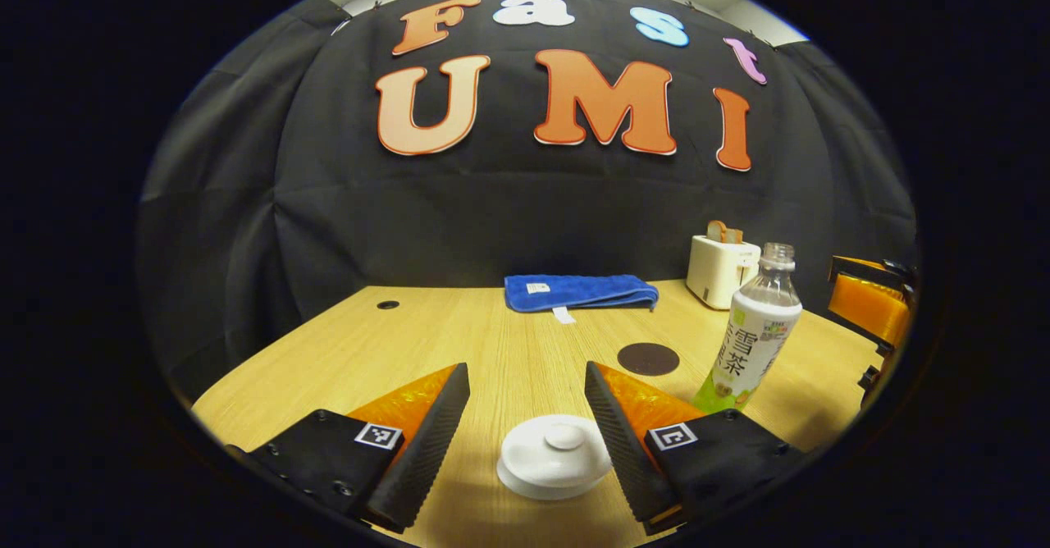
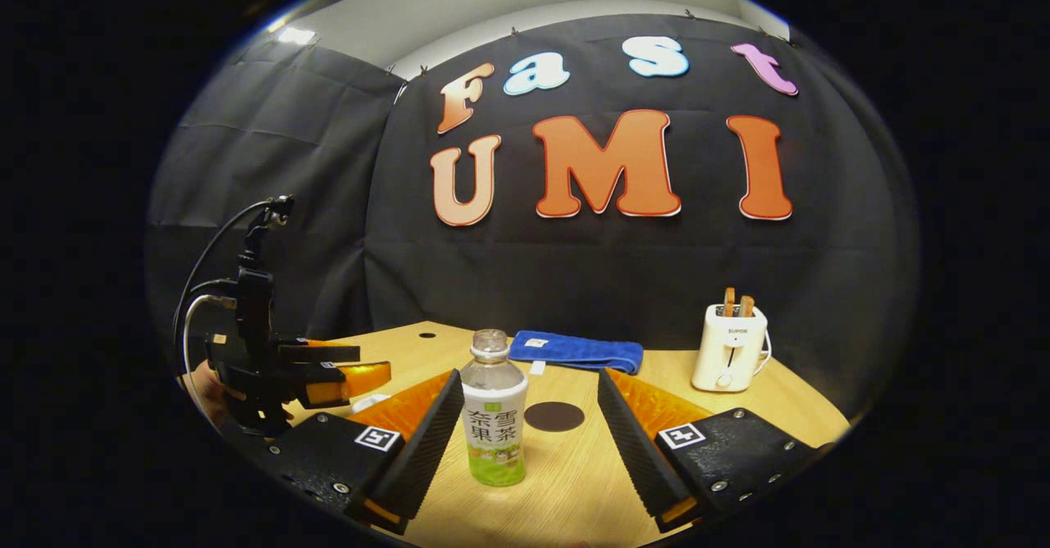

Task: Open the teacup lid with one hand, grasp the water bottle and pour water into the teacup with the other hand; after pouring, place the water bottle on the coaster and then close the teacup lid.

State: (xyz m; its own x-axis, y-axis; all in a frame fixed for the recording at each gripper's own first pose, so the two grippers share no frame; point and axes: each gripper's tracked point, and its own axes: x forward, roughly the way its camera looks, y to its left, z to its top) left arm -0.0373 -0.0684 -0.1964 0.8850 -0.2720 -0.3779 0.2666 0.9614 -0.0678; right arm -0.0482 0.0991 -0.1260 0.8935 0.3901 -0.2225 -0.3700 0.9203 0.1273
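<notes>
A white teacup lid [image 1: 554, 456] with a round knob sits low between the fingers of my left gripper [image 1: 526, 367], which stands open around it without touching. The clear water bottle [image 1: 759, 335], uncapped and with a white and green label, stands upright to the right of it. In the right gripper view the bottle [image 2: 494, 421] stands between the fingers of my open right gripper [image 2: 529, 376], close to the left finger. A dark round coaster [image 2: 554, 416] lies on the table just behind the bottle; the left gripper view shows the coaster [image 1: 648, 359] too.
A folded blue towel [image 1: 578, 292] lies at the back of the wooden table [image 1: 328, 351]. A white toaster [image 2: 728, 349] holding toast stands back right. The left gripper [image 2: 373, 363], held by a hand, shows at the left. The right gripper [image 1: 833, 284] shows at the right edge.
</notes>
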